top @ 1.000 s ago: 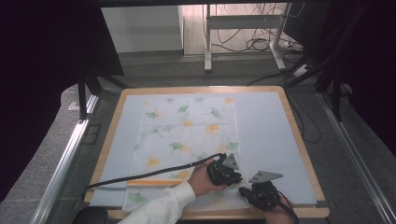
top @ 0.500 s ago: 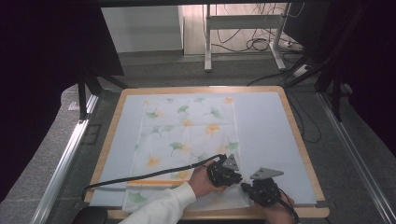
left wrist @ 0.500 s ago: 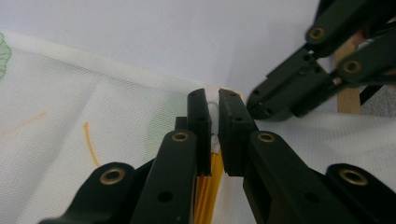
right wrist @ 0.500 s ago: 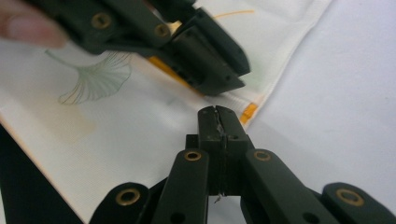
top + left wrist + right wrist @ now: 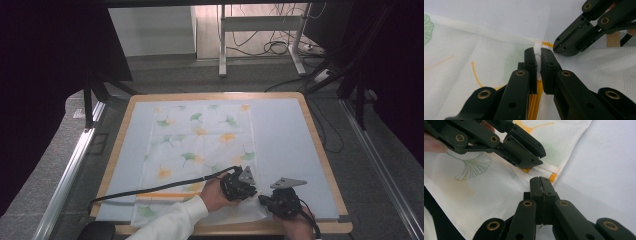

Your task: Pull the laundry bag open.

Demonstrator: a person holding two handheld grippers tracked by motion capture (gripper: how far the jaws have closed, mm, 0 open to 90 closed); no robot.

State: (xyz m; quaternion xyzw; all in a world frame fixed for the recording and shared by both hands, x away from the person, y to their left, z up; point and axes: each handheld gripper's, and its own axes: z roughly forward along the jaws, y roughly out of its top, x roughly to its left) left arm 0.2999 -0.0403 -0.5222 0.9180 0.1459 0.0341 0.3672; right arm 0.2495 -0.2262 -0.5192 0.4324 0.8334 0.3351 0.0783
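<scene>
A white cloth (image 5: 200, 150) printed with green and orange leaves lies spread flat on the pale blue surface (image 5: 290, 140), its near right corner just by the wooden front edge. Both claws work at that corner, close together. The left claw (image 5: 538, 61) pinches a raised fold of the cloth's hem between its jaws, right where an orange stripe (image 5: 535, 100) runs along the edge. The right claw (image 5: 541, 185) has its jaws pressed together on the cloth's edge just beside the left one, the tips nearly touching. From above, the left claw (image 5: 239, 184) sits over the cloth's corner and the right claw (image 5: 280, 201) just to its right, each in a hand; a white sleeve (image 5: 172, 222) reaches in from the front.
</scene>
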